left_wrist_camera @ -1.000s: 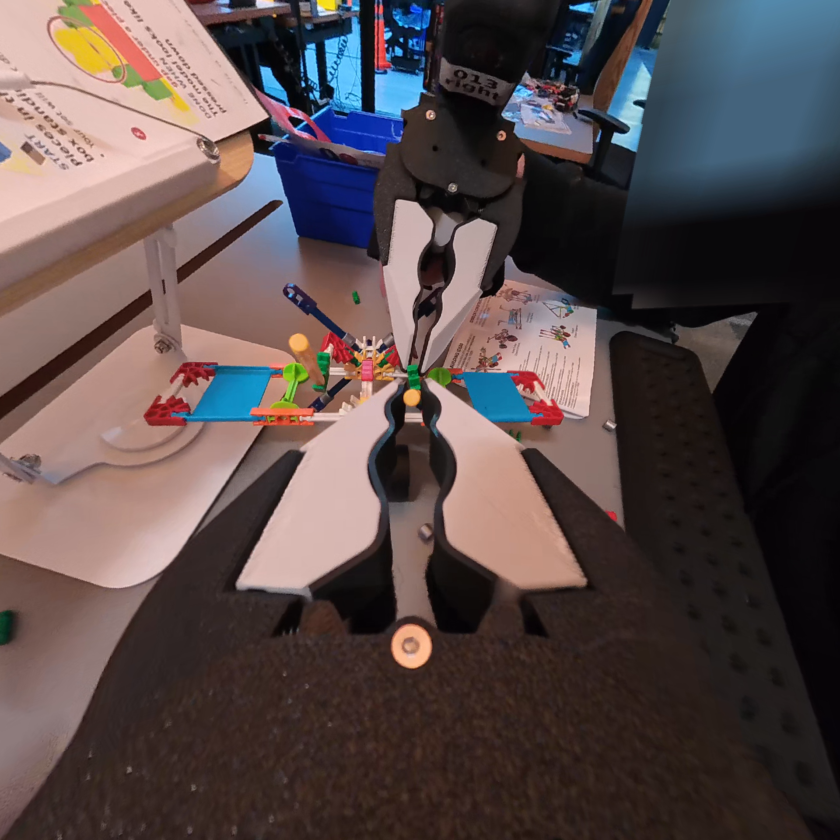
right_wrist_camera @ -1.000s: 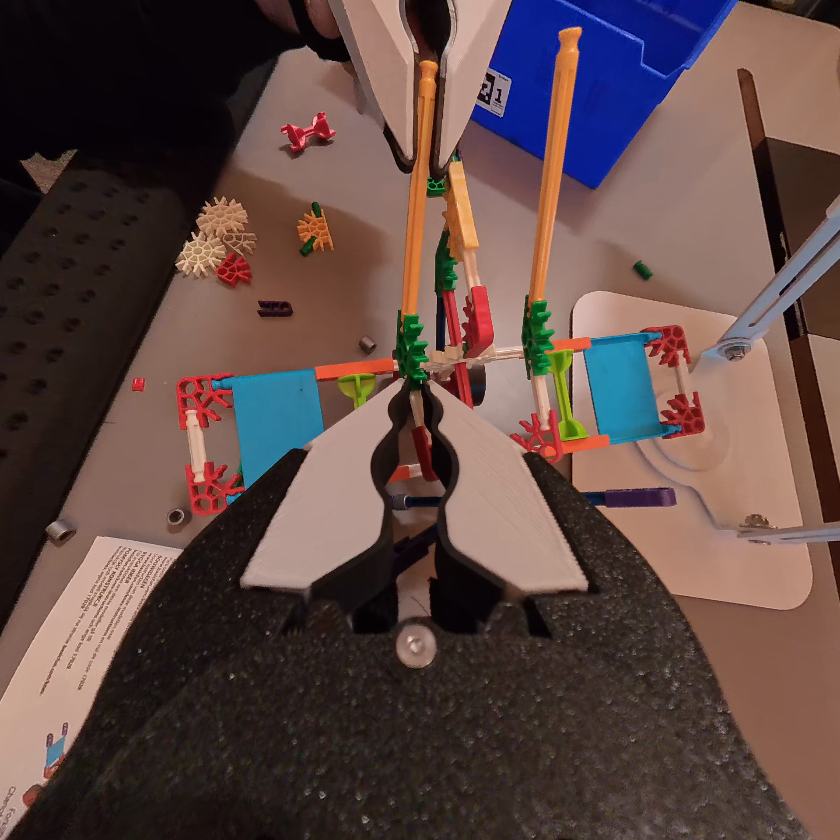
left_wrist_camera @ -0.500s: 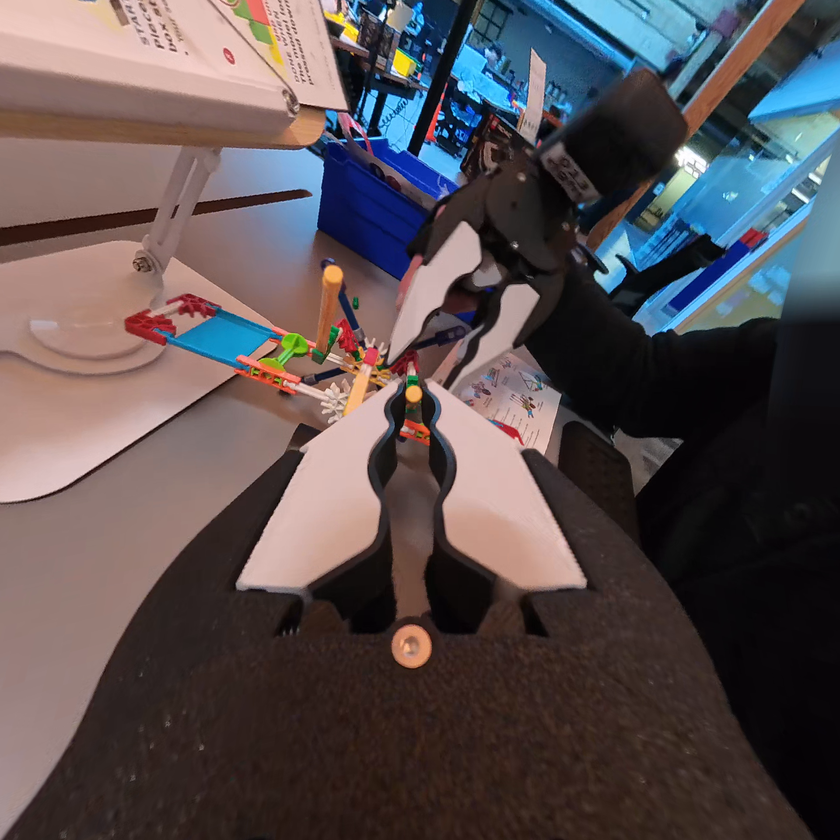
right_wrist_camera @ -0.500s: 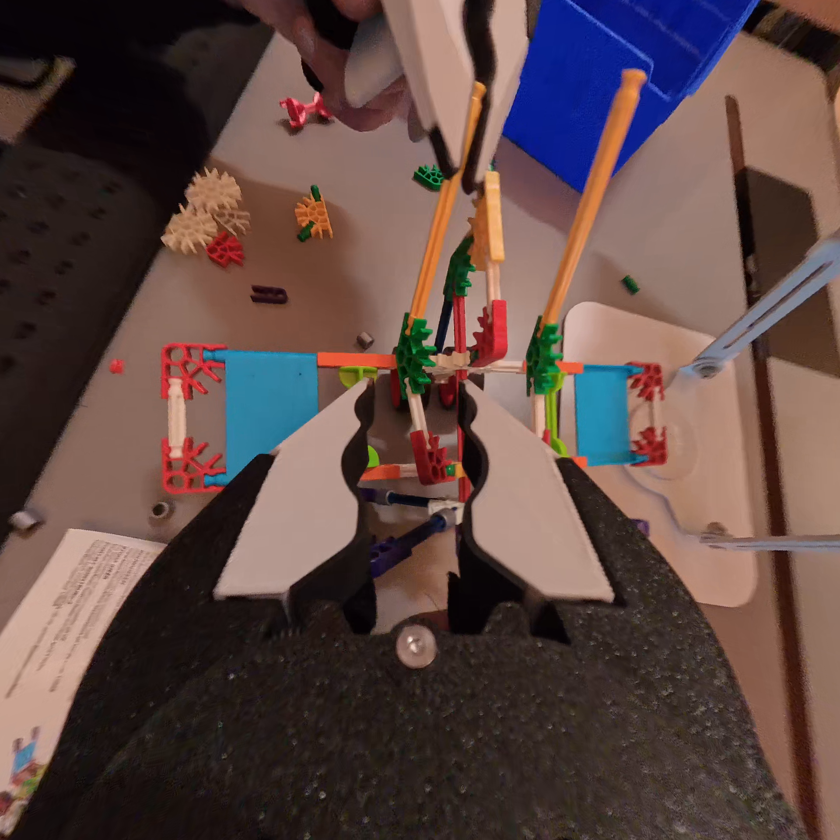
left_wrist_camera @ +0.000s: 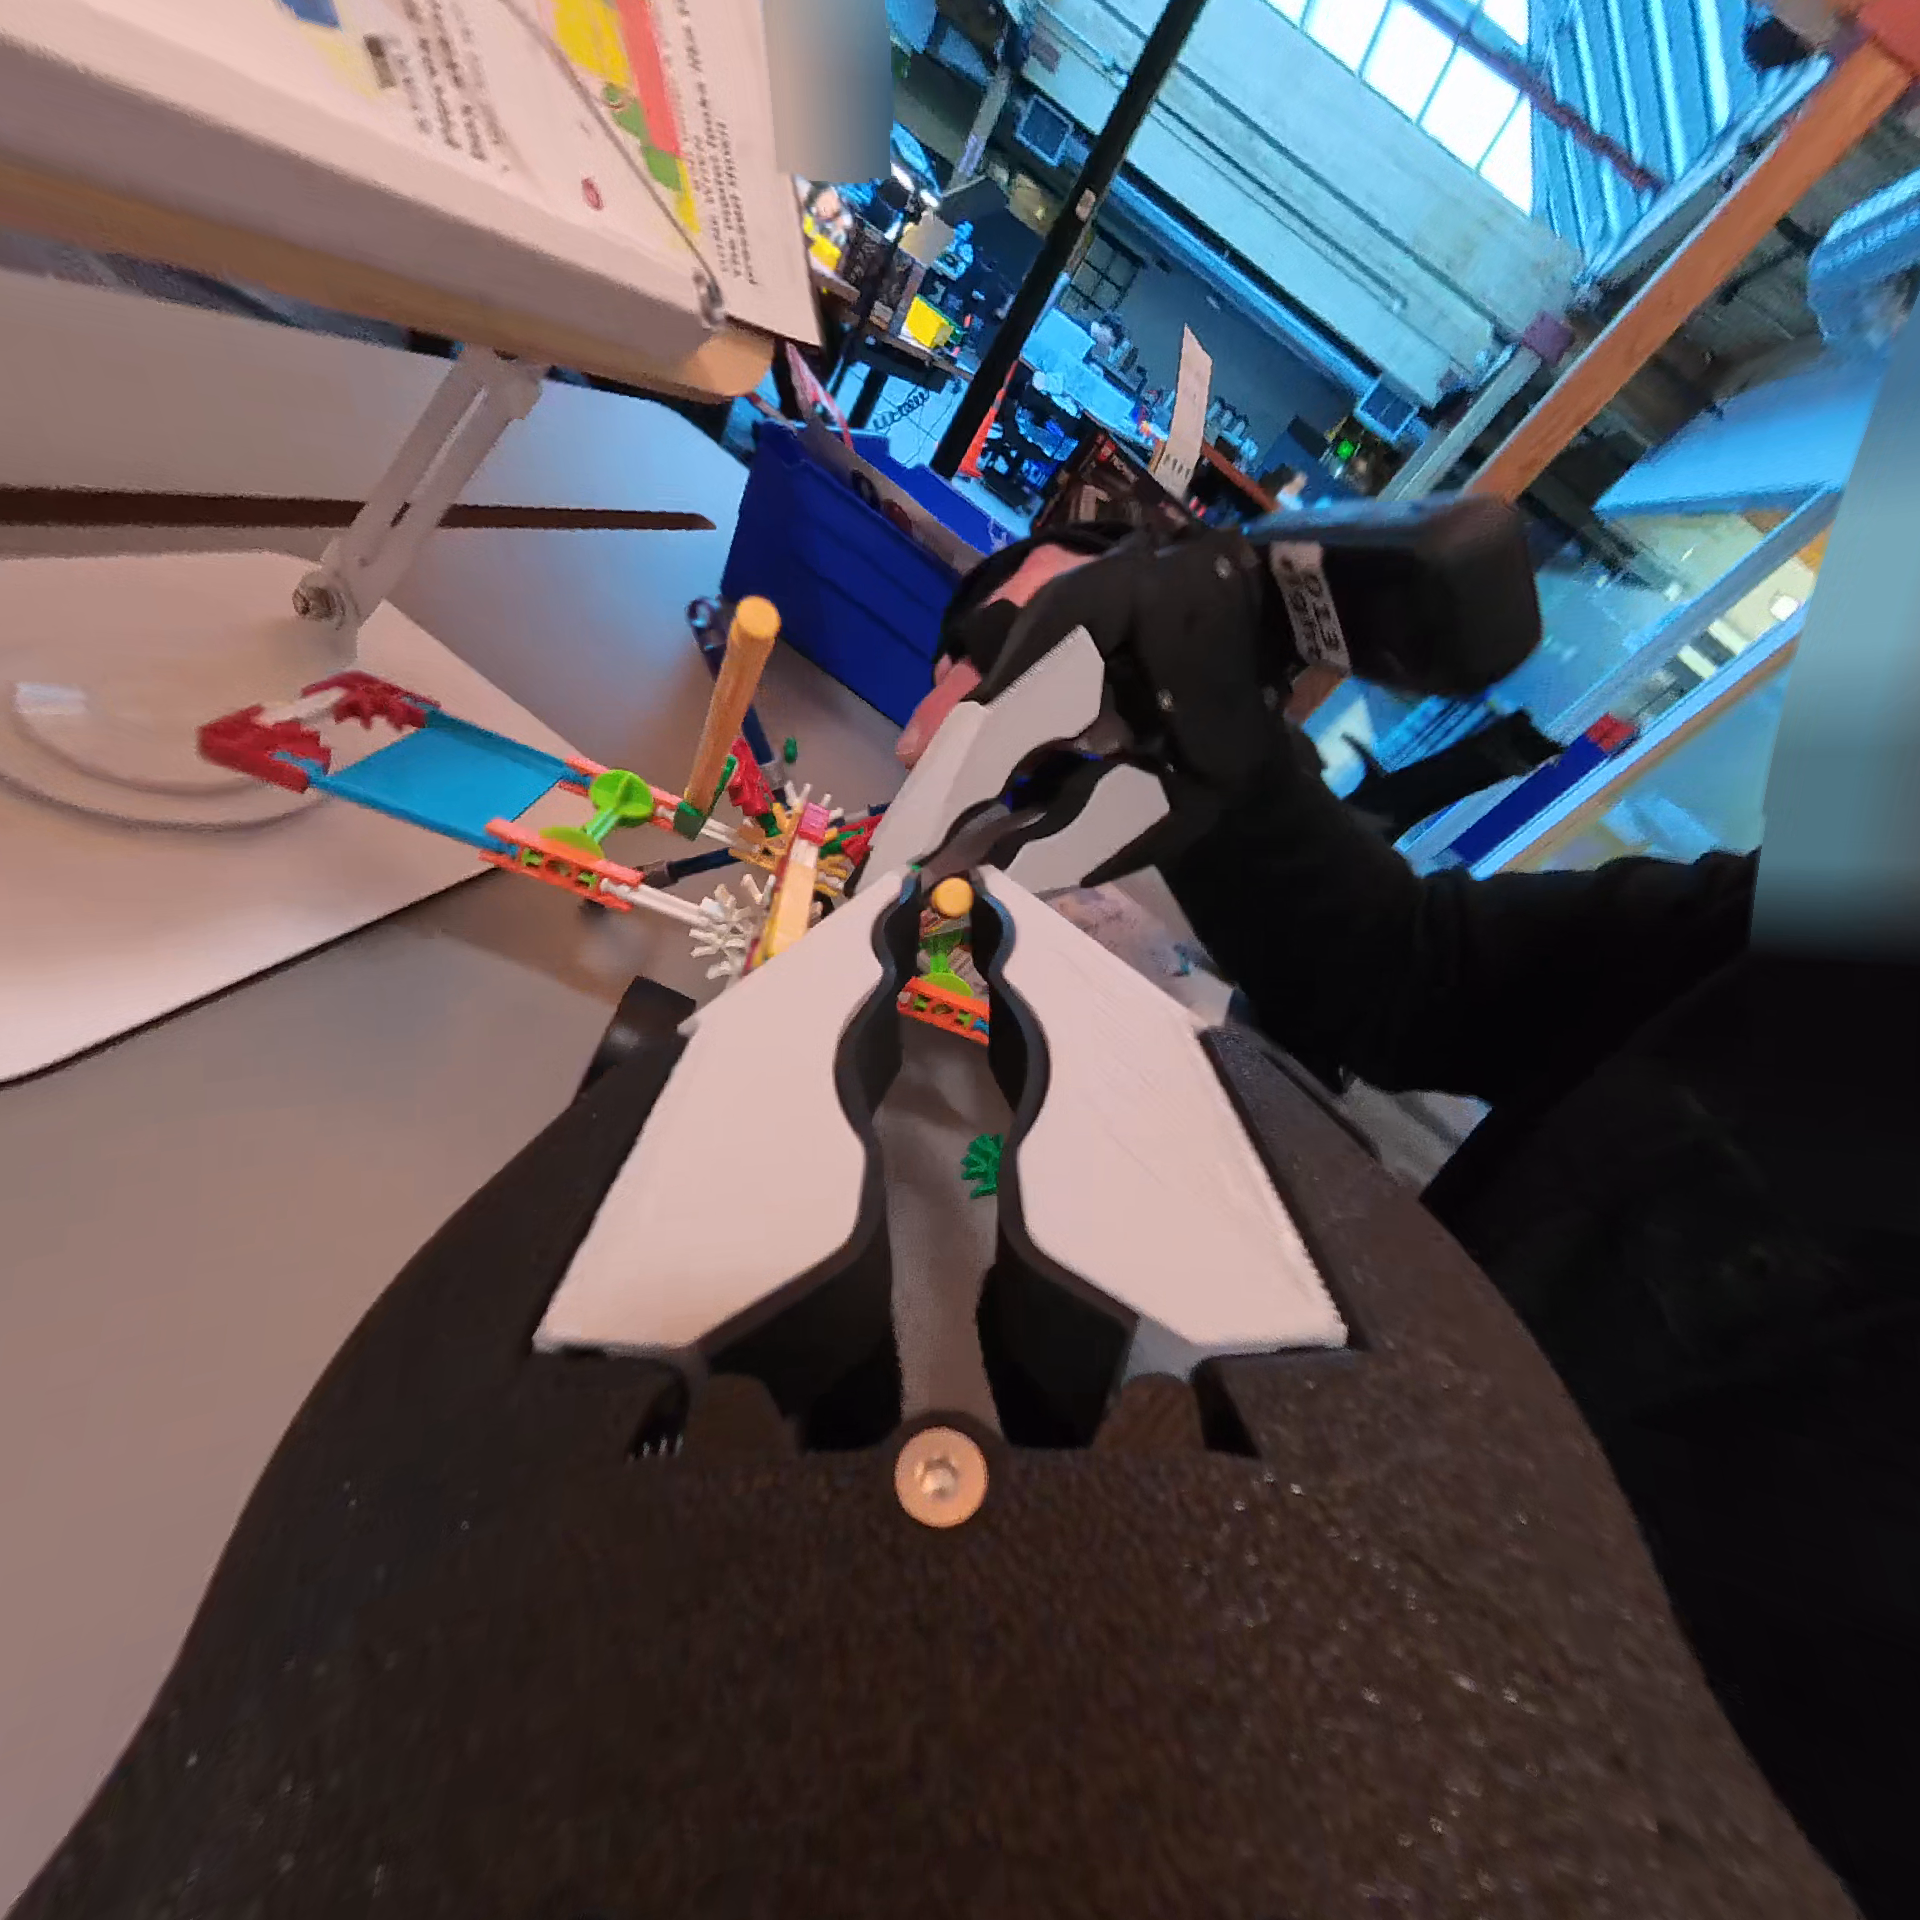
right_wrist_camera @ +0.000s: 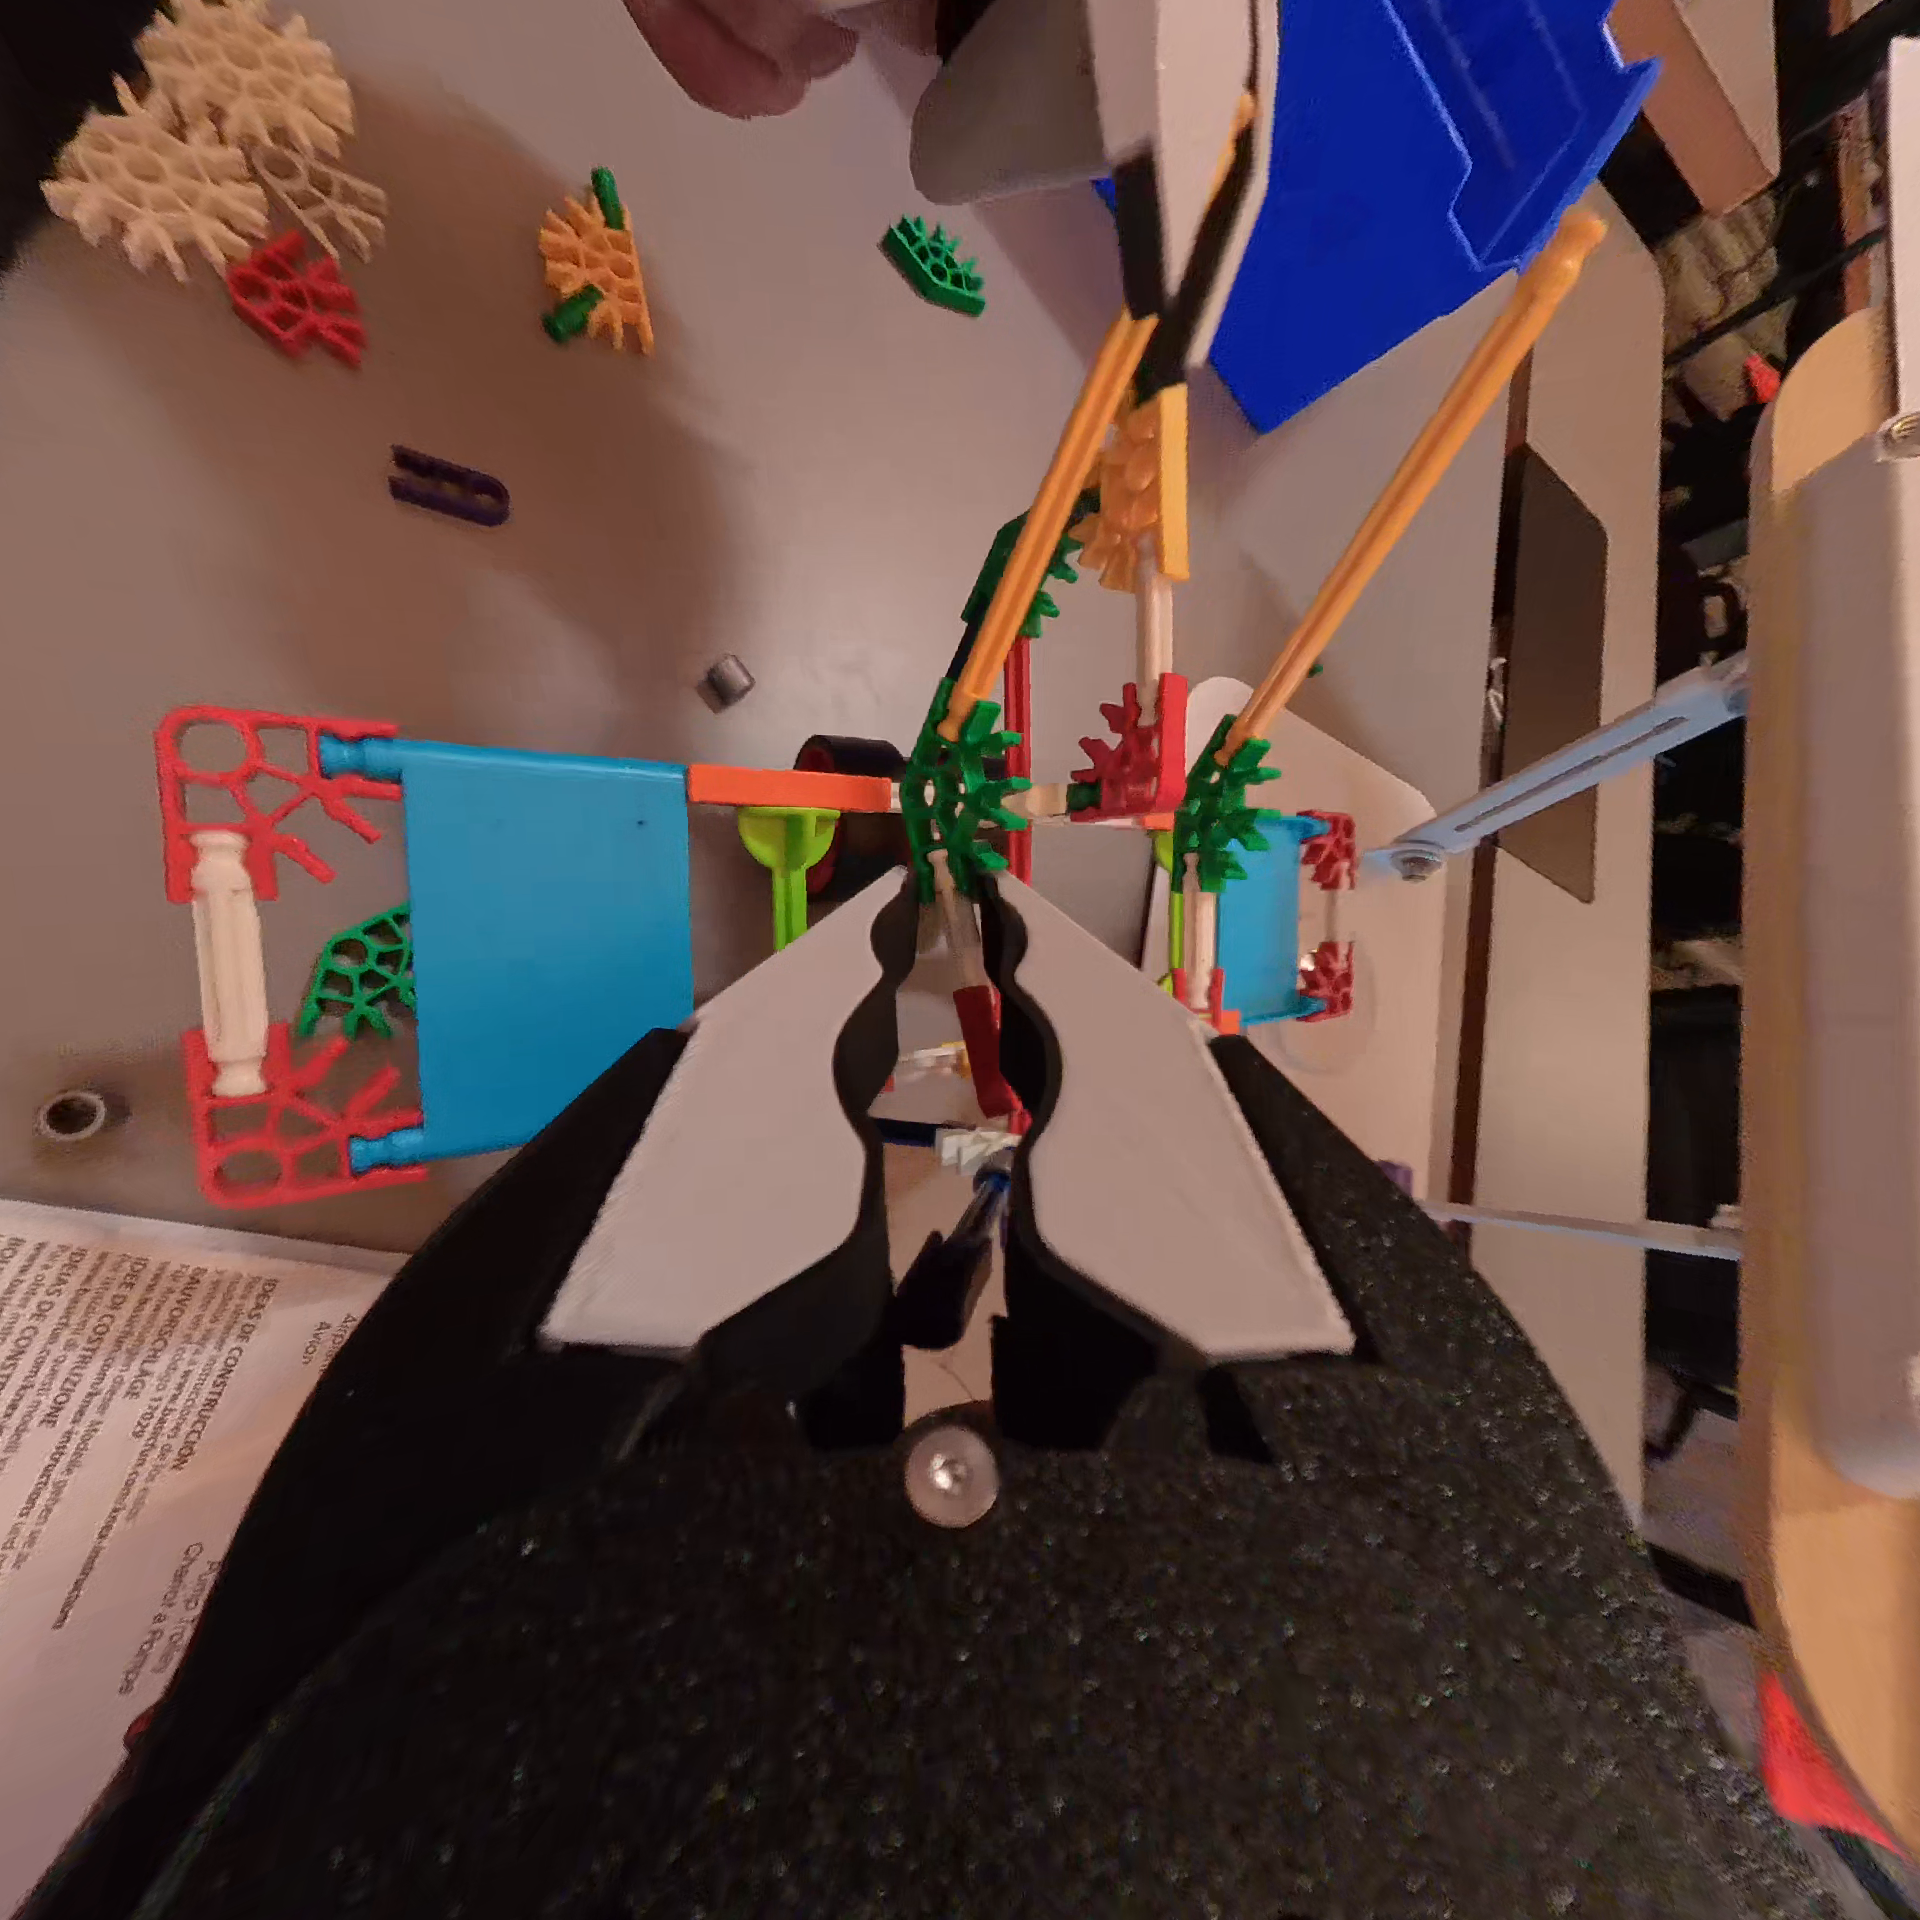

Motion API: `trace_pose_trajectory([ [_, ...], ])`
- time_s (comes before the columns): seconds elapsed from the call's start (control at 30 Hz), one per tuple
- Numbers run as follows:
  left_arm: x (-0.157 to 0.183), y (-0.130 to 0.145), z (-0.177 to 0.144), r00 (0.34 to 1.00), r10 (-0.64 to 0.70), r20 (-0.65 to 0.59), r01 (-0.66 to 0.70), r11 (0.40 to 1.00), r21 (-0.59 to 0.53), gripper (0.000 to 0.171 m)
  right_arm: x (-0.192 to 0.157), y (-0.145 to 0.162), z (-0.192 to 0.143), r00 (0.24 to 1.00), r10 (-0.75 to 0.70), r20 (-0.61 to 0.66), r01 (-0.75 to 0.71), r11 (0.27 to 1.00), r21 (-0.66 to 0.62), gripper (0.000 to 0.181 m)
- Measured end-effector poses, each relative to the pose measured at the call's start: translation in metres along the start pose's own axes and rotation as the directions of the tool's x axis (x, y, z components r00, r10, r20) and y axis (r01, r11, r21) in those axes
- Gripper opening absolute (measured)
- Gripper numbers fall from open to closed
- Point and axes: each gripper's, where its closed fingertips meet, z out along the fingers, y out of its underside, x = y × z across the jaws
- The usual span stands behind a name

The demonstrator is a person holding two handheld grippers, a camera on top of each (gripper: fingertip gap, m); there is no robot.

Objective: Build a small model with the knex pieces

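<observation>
Fingers of the right gripper [right_wrist_camera: 951,883] are pressed nearly together, pinching a short white rod [right_wrist_camera: 958,920] just under a green connector [right_wrist_camera: 951,800] at the middle of the model [right_wrist_camera: 545,935]. The model is a rod-and-connector build lying on the desk [right_wrist_camera: 727,468], with a blue panel framed in red at each end. One end rests on the white base plate [left_wrist_camera: 156,883] of a stand.

From that green connector a long orange rod [right_wrist_camera: 1049,530] slants up and away. The left gripper [left_wrist_camera: 940,896] is closed on its far tip, and the rod's round end shows between its fingers in the left wrist view. A second orange rod [right_wrist_camera: 1403,488] rises from another green connector beside it, and nothing holds it. So both grippers grip the same build, one low at the hub and one at the top of a rod.

Beside the model a leaflet [right_wrist_camera: 135,1403] lies flat. Farther out on the desk loose pieces are scattered:
- cream snowflake connectors [right_wrist_camera: 197,156]
- a red piece [right_wrist_camera: 296,296]
- an orange piece [right_wrist_camera: 597,260]
- a green piece [right_wrist_camera: 935,265]
- a purple clip [right_wrist_camera: 447,488]

Beyond the model sits a blue bin [left_wrist_camera: 831,561]. Above the base plate, the stand carries a tilted board [left_wrist_camera: 364,156] with printed sheets. A workshop shows behind.
</observation>
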Motion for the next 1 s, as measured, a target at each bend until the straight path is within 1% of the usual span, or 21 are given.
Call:
trace_pose_trajectory([
  [0.07,0.003,0.005,0.001,0.995,0.097,0.021,-0.097,0.995,-0.031,0.008,-0.003,0.002,0.001,0.999,0.03,0.034,-0.031,0.999,0.024,0.011],
  [0.13,0.001,0.007,0.001,0.991,0.124,0.048,-0.121,0.991,-0.053,0.007,-0.003,0.003,0.001,0.997,0.06,0.058,-0.063,0.997,0.052,0.011],
  [0.33,-0.004,0.007,-0.002,0.998,-0.032,0.047,0.033,0.999,-0.012,0.006,-0.005,0.0,-0.002,0.986,0.12,0.118,-0.133,0.985,0.112,0.011],
  [0.47,-0.005,0.009,-0.002,0.993,-0.116,0.025,0.115,0.993,0.017,0.006,-0.005,-0.001,-0.004,0.973,0.163,0.164,-0.189,0.97,0.152,0.011],
  [0.53,-0.003,0.007,-0.002,0.988,-0.157,-0.008,0.158,0.987,0.043,0.007,-0.007,-0.001,-0.005,0.961,0.191,0.201,-0.226,0.96,0.166,0.011],
  [0.6,-0.001,0.005,-0.001,0.982,-0.185,-0.036,0.187,0.981,0.06,0.006,-0.009,0.0,-0.006,0.948,0.215,0.233,-0.259,0.949,0.179,0.011],
  [0.63,0.0,0.005,-0.001,0.98,-0.192,-0.046,0.195,0.979,0.065,0.0,-0.009,0.0,-0.006,0.941,0.227,0.249,-0.276,0.943,0.184,0.011],
  [0.7,-0.001,0.006,-0.001,0.978,-0.202,-0.045,0.204,0.977,0.063,0.0,-0.011,-0.001,-0.009,0.922,0.253,0.293,-0.318,0.927,0.199,0.01],
  [0.8,0.0,0.011,0.0,0.984,-0.172,-0.044,0.174,0.984,0.046,0.0,-0.014,-0.002,-0.012,0.914,0.248,0.32,-0.326,0.92,0.217,0.01],
  [0.87,0.007,0.012,0.0,0.997,-0.073,-0.028,0.074,0.997,0.032,0.001,-0.015,-0.002,-0.012,0.913,0.247,0.324,-0.325,0.921,0.215,0.01],
  [0.9,0.011,0.014,0.0,0.999,-0.029,-0.017,0.029,0.999,0.013,0.005,-0.015,-0.002,-0.012,0.911,0.248,0.329,-0.328,0.92,0.215,0.01],
  [0.97,0.023,0.02,0.0,0.99,0.143,0.007,-0.142,0.989,-0.037,0.007,-0.015,-0.002,-0.013,0.906,0.251,0.34,-0.336,0.916,0.219,0.01],
  [1.0,0.028,0.027,0.003,0.976,0.218,0.023,-0.215,0.973,-0.086,0.007,-0.015,-0.002,-0.013,0.903,0.252,0.348,-0.341,0.913,0.223,0.01],
])
